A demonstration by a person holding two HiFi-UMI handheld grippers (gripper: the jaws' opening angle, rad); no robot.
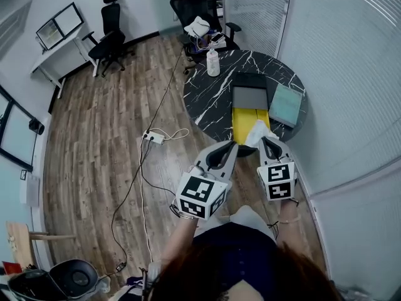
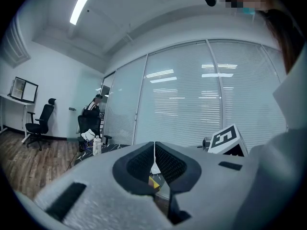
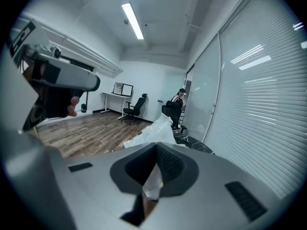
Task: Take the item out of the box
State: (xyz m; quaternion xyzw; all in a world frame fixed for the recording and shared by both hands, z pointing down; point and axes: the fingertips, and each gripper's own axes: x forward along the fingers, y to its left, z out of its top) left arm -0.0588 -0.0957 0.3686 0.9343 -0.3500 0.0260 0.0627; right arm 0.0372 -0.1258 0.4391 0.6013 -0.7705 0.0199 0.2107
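An open box (image 1: 249, 96) with a dark lid, grey inside and yellow front flap (image 1: 243, 121) lies on the round black marble table (image 1: 213, 99). My right gripper (image 1: 268, 142) is shut on a crumpled white plastic-wrapped item (image 1: 255, 132), held up over the box's near end. In the right gripper view the white wrapper (image 3: 156, 131) sticks out from between the closed jaws of the right gripper (image 3: 156, 150). My left gripper (image 1: 230, 144) hangs shut just left of it, at the table's near edge, with nothing in it. In its own view the left gripper (image 2: 154, 145) has its jaws pressed together.
A white bottle (image 1: 213, 63) stands at the table's far left edge and a teal pad (image 1: 286, 104) lies right of the box. Black office chairs (image 1: 194, 5) stand behind the table. A power strip (image 1: 153, 137) and cables lie on the wooden floor to the left.
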